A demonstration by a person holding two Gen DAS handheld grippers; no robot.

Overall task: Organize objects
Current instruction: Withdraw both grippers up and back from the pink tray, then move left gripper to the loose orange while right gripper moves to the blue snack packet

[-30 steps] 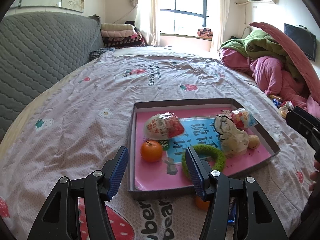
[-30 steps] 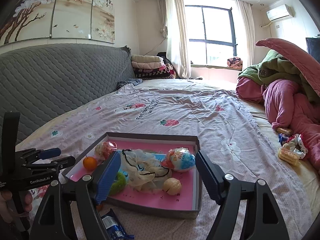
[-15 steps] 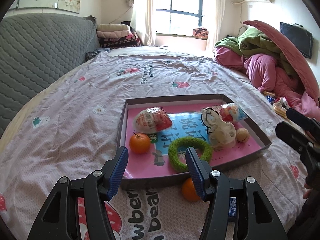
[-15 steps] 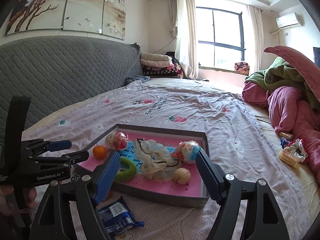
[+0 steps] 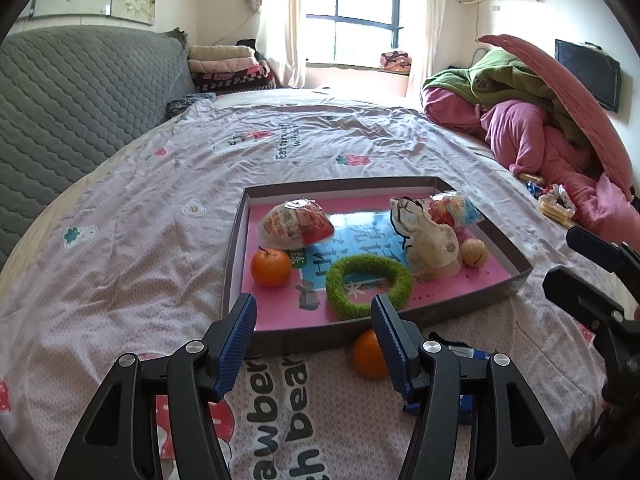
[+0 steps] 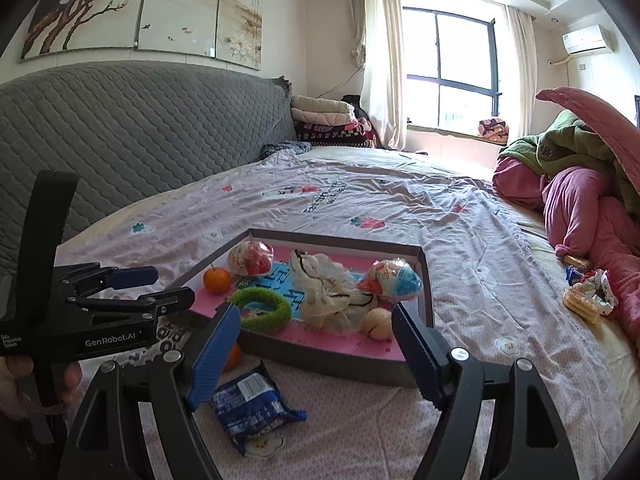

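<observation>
A shallow grey cardboard tray with a pink printed floor [image 5: 516,276] [image 6: 320,360] lay on the pink strawberry-print bedsheet [image 5: 132,248] [image 6: 472,248]. Inside it were a small orange tangerine [image 5: 271,268] [image 6: 217,280], a fuzzy green ring [image 5: 368,285] [image 6: 262,309], two red-and-white wrapped snack domes [image 5: 296,224] [image 6: 390,280], a crumpled cream plastic bag [image 5: 430,246] [image 6: 332,296] and a tan walnut-like ball [image 5: 474,253] [image 6: 377,323].

A second orange tangerine [image 5: 369,354] [image 6: 233,357] lay on the sheet outside the tray, touching its near wall, just left of the left gripper's [image 5: 314,344] right finger and partly hidden by it. A blue foil snack packet [image 6: 252,404] lay flat on the sheet near that tangerine, between the fingers of the right gripper [image 6: 316,354] and below them.

Both grippers stood with jaws apart and nothing between the pads, tilted downward toward the tray's near edge. In the right wrist view a hand [image 6: 24,388] gripped the left tool's handle at the left border.
</observation>
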